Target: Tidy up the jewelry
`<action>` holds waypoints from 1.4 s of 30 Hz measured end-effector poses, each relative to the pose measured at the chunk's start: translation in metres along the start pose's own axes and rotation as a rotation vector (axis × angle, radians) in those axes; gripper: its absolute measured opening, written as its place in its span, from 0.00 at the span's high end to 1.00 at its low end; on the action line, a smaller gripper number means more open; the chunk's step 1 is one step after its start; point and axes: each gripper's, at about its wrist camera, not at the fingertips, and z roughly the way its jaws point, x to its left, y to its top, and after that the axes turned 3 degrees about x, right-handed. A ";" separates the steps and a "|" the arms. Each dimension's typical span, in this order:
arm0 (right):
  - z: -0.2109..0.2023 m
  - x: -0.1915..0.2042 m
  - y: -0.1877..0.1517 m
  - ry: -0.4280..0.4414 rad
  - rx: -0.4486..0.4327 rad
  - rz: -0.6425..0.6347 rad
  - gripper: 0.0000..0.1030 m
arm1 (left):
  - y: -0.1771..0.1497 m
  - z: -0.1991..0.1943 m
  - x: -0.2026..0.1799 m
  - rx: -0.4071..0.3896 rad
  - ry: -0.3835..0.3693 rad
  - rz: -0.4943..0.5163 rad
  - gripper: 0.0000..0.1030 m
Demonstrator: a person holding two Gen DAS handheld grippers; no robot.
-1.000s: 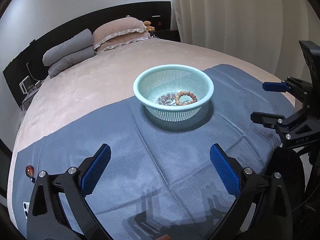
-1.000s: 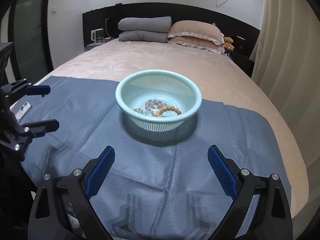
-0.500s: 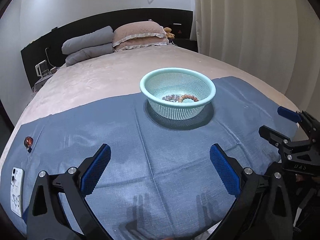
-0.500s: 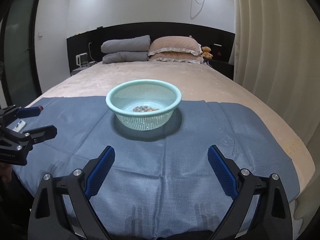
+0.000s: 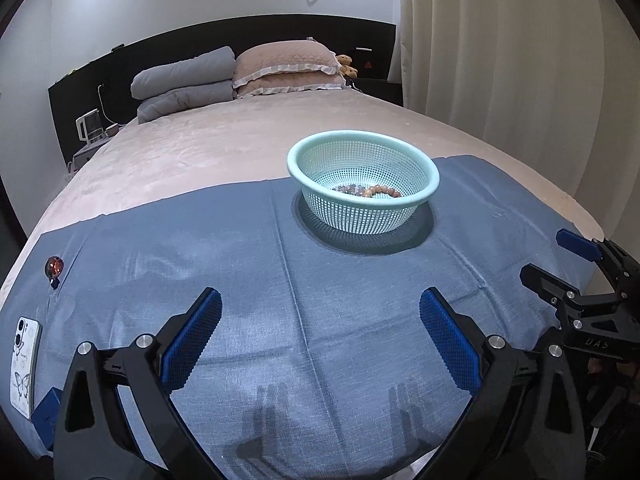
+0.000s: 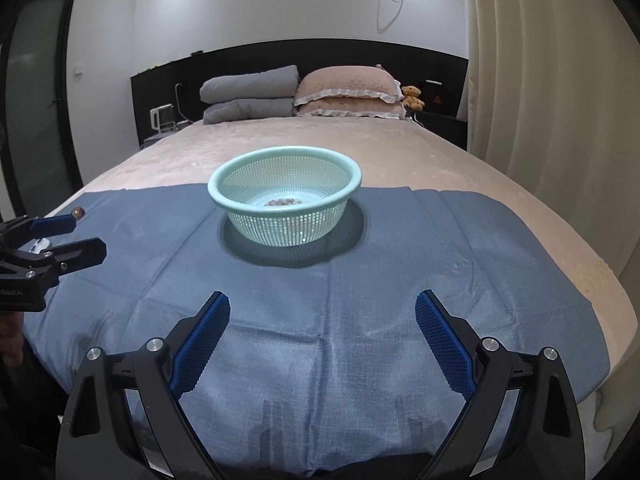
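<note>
A mint-green mesh basket [image 5: 424, 168] [image 6: 348, 192] stands on a blue cloth [image 5: 280, 280] [image 6: 400, 272] spread over the bed. Inside it lie a wooden bead bracelet [image 5: 384, 191] and a string of darker beads [image 5: 348, 189] [image 6: 285, 201]. My left gripper [image 5: 320, 320] is open and empty, well short of the basket. My right gripper [image 6: 322, 320] is also open and empty, near the cloth's front edge. Each gripper shows at the edge of the other's view, the right gripper [image 5: 560, 256] and the left gripper [image 6: 76, 232].
A small red round object [image 5: 55, 266] [image 6: 78, 212] lies at the cloth's far left. A white phone [image 5: 24, 364] lies at the left front. Pillows [image 6: 348, 92] and a folded grey quilt [image 6: 248, 96] sit at the headboard. Curtains [image 6: 540, 80] hang on the right.
Both grippers have drawn back and lowered, so the basket now sits farther away and is seen more from the side. Both stayed open and empty.
</note>
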 end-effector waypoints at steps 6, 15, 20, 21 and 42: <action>0.001 -0.002 -0.001 0.006 0.006 -0.001 0.13 | -0.002 0.007 0.001 0.037 0.000 -0.005 0.06; 0.003 -0.005 -0.002 0.016 0.011 0.013 0.13 | -0.002 0.004 0.000 0.016 0.006 -0.010 0.06; 0.005 -0.009 -0.002 0.020 0.013 0.029 0.13 | -0.002 0.006 -0.001 0.023 0.013 -0.002 0.06; 0.006 -0.010 -0.002 0.022 0.014 0.034 0.13 | -0.002 0.006 -0.002 0.024 0.021 -0.001 0.06; 0.014 -0.009 -0.002 0.035 0.047 0.020 0.13 | -0.005 0.014 -0.007 0.048 0.047 0.023 0.06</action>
